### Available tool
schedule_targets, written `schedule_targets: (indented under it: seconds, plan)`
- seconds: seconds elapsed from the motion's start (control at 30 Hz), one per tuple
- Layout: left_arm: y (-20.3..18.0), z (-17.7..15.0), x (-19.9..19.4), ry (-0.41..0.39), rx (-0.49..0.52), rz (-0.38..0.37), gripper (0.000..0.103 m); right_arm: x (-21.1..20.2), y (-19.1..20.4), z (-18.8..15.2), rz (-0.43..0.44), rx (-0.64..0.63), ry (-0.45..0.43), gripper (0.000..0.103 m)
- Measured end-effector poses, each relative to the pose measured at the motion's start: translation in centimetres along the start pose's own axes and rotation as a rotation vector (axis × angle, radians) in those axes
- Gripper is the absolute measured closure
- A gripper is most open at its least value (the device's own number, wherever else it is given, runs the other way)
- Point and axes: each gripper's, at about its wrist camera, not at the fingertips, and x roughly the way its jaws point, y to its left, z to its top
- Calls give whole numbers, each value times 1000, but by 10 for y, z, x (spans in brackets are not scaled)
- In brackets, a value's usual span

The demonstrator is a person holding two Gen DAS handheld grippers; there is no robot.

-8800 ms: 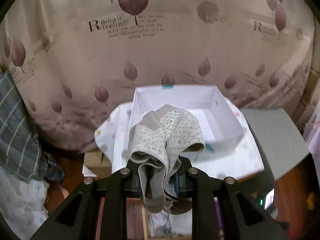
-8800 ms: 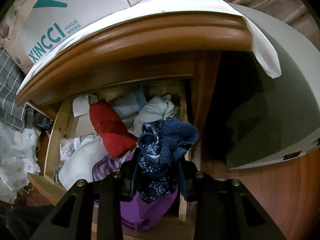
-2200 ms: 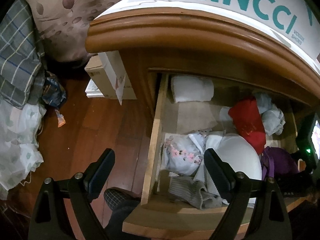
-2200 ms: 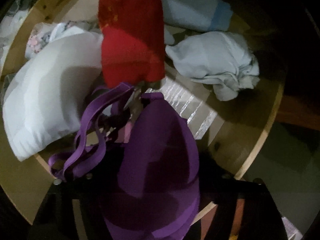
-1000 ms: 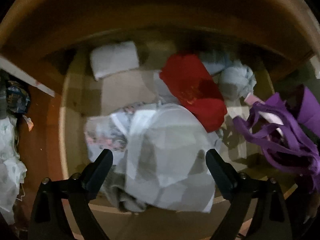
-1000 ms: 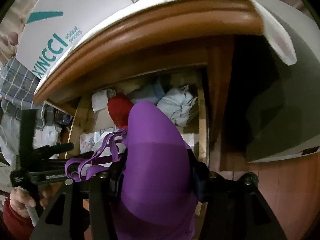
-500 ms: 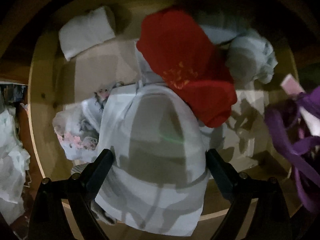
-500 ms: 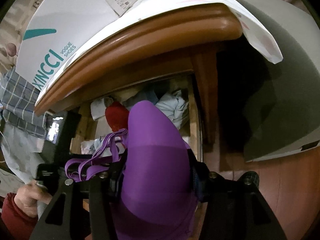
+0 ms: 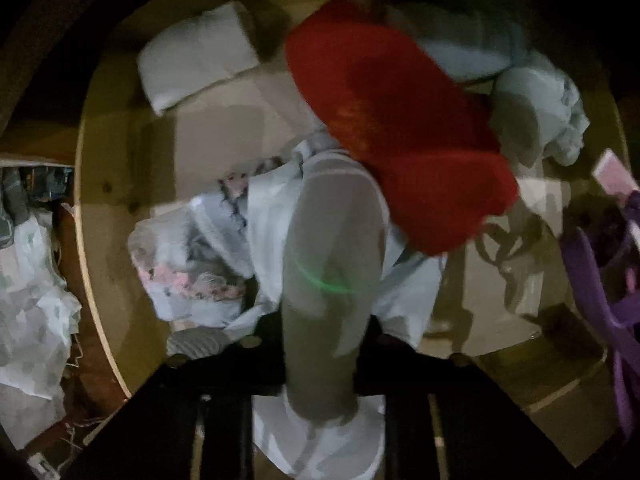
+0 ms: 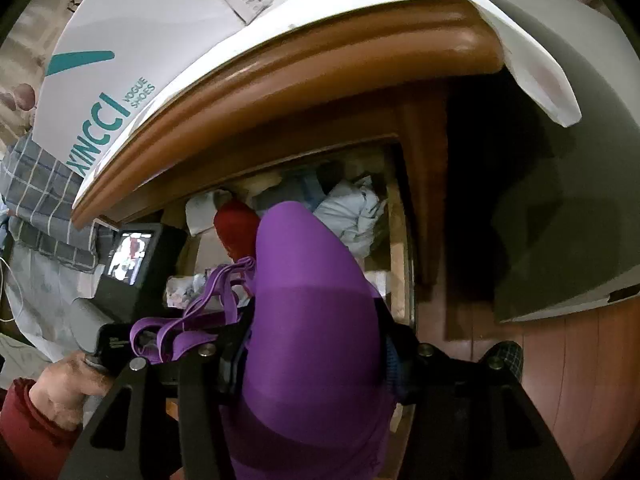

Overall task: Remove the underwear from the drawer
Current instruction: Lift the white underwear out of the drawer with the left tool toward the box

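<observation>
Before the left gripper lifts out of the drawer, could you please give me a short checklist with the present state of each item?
1. Left gripper jaws shut on the white garment: ok.
2. Red garment lies apart from that garment: not ok, it overlaps its far end.
3. Floral piece free of the grip: cannot tell.
4. Right gripper holds the purple garment: ok.
5. Purple straps clear of the drawer: cannot tell.

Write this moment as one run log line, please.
left gripper: shut on white garment, in drawer | right gripper: holds purple bra
</observation>
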Motion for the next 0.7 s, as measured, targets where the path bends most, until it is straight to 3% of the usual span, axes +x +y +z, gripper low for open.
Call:
schedule_targets:
  seconds: [0.7]
  plan:
    - [33,-65,-111,-273,32,-120,92,6,13,-1,-48,-58,-1,50]
